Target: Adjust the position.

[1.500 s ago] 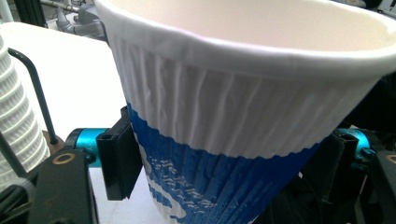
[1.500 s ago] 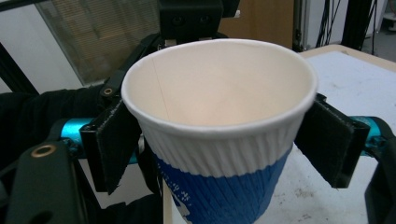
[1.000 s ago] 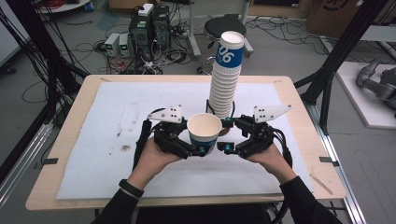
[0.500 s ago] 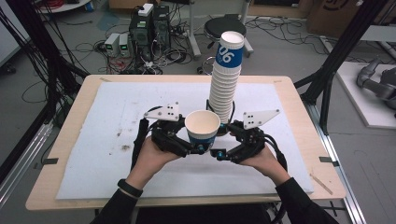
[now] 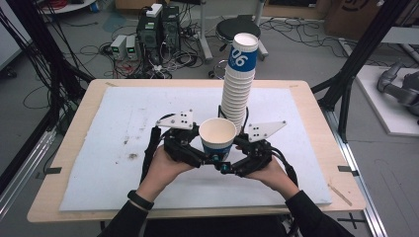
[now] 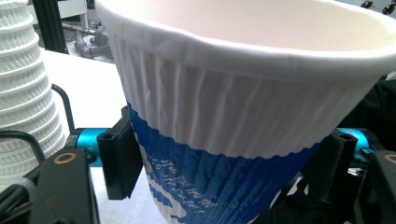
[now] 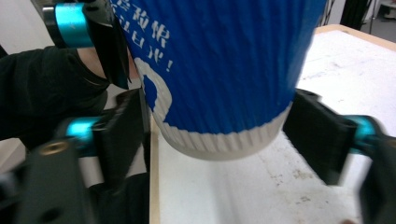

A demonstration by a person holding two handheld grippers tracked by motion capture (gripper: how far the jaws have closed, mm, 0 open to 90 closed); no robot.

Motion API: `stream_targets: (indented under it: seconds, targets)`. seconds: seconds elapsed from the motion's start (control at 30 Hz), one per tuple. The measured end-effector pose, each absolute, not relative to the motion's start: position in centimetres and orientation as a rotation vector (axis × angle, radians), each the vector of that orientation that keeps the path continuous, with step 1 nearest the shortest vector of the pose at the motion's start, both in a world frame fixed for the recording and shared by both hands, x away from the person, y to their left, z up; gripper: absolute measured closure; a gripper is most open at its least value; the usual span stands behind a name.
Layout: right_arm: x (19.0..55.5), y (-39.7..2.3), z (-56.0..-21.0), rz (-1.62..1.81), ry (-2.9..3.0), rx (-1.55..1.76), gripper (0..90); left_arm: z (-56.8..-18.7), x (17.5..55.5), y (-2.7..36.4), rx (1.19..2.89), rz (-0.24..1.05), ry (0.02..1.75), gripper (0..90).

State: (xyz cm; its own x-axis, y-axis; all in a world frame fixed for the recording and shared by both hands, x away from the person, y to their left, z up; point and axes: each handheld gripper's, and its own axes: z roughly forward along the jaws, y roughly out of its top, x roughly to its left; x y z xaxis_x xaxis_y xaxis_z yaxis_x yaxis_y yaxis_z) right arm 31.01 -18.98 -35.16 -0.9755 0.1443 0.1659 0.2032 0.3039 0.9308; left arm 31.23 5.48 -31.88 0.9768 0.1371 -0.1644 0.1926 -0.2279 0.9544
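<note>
Right gripper (image 5: 228,165) moved in under the cup (image 5: 217,137), fingers just closing onto its base; left gripper (image 5: 203,157) grips it; handover likely.

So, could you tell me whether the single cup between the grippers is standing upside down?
No, the paper cup is upright in the high view, its open white mouth facing up in front of the tall cup stack.

Top cup of cup stack (image 5: 240,74): "06", white on blue band. Held cup (image 7: 219,65): white Chinese print, unreadable.
</note>
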Motion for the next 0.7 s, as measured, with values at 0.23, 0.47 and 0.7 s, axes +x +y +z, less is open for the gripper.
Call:
stream_targets:
  seconds: [0.23, 0.47, 0.7]
  targets:
    - [31.13, -19.07, -35.3, -1.795, -2.481, -0.332, 30.4, -32.05, 31.29, 5.33, 1.816, -0.059, 0.243, 24.9]
    - [31.12, -19.02, -35.42, -1.794, -2.496, -0.315, 30.6, -31.77, 31.1, 5.2, 1.802, -0.065, 0.244, 16.5]
    - [31.06, -18.76, -35.62, -1.779, -2.507, -0.305, 30.6, -31.29, 31.01, 5.63, 1.763, -0.067, 0.252, 14.4]
